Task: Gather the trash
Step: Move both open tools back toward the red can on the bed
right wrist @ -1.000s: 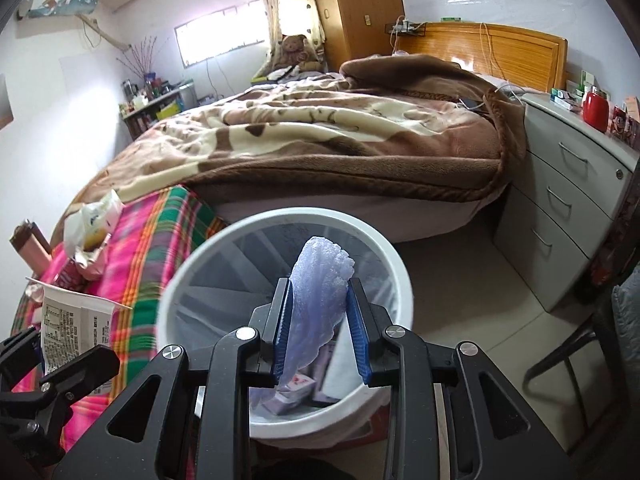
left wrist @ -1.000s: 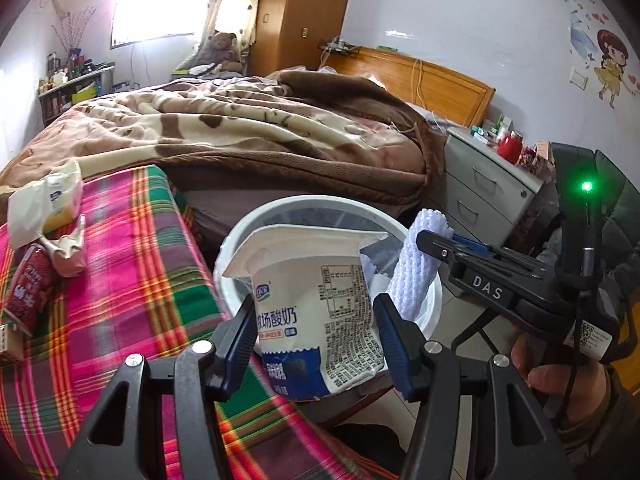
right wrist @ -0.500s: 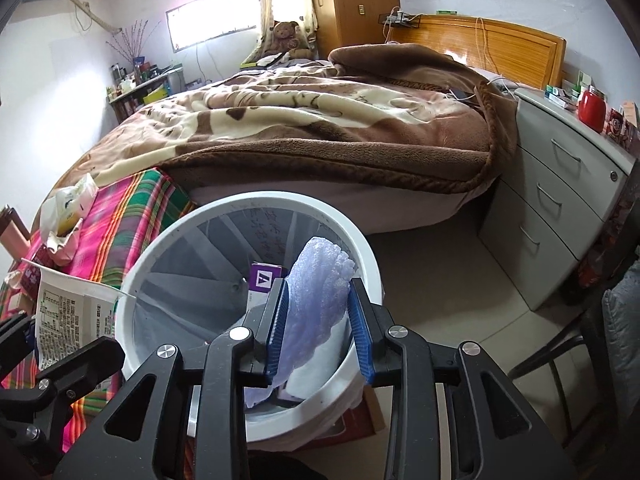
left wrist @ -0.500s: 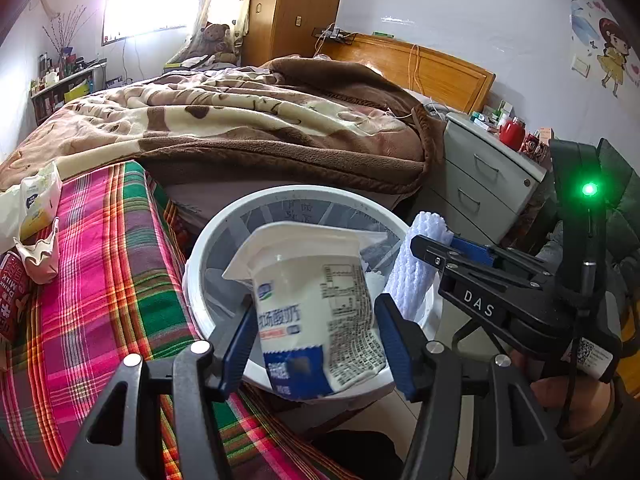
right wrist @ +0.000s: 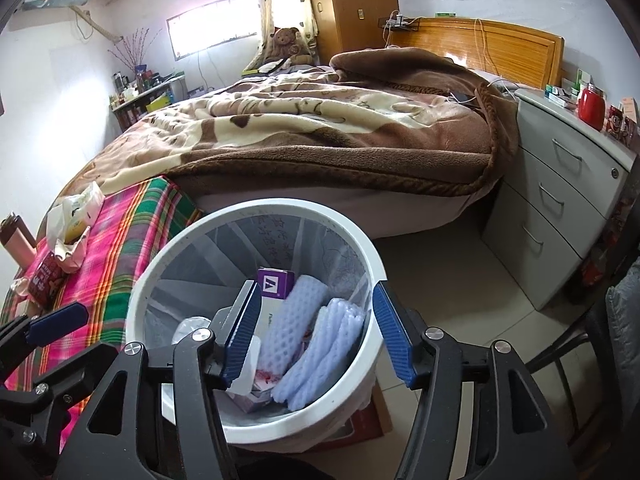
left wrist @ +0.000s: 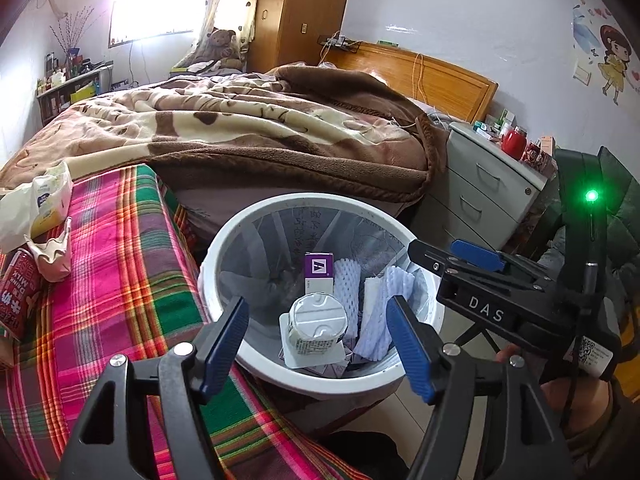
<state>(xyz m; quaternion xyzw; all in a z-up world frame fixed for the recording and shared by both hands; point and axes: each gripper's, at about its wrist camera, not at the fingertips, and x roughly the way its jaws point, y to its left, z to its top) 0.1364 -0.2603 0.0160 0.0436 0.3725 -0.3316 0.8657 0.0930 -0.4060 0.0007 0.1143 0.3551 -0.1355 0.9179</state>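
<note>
- My left gripper (left wrist: 316, 348): jaws opening, nothing between them, above white bin (left wrist: 224, 248).
- My right gripper (right wrist: 316, 336): same.
- Yogurt cup (left wrist: 316, 320) and foam nets (right wrist: 320, 356) lie inside the bin.

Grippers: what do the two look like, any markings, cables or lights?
Both are black frames with ribbed blue pads and silver screws. In the left wrist view, the right gripper bears white "DAS" lettering, a QR label, a green light and a thin black cable. The left gripper shows no markings.
</note>
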